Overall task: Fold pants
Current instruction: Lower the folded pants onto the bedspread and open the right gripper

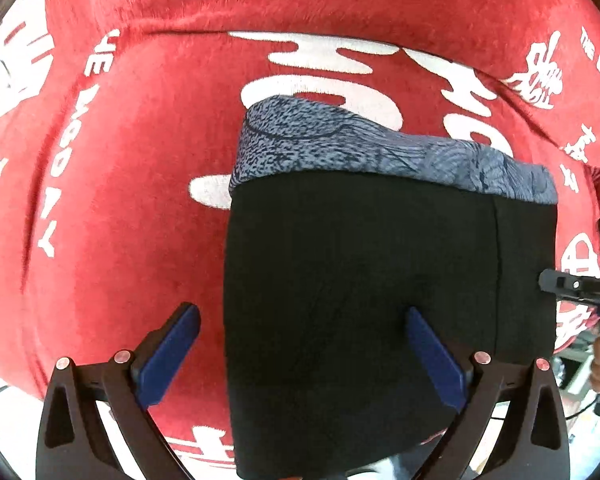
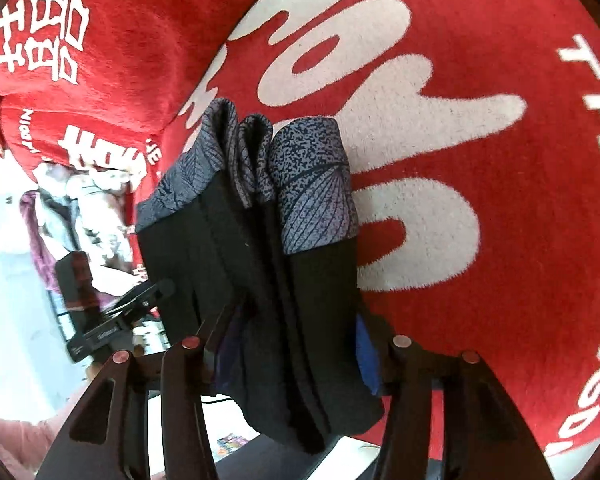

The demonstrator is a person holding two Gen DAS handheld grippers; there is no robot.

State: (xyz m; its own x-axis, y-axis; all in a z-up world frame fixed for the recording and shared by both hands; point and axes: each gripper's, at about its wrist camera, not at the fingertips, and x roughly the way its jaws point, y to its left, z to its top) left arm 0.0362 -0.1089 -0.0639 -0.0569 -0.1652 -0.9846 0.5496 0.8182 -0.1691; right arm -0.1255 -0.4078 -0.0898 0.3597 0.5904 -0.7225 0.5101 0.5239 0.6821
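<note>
Black folded pants with grey patterned cuffs [image 2: 284, 264] hang pinched in the right hand-held gripper [image 2: 296, 344]; the left hand-held gripper [image 1: 304, 356] stands spread, straddling their edge.

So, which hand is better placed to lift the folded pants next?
Right. The folded pants already lie between the jaws of the right gripper; whether they press is unclear. The left gripper hangs wide open, one finger beside the pants over the red blanket.
</note>
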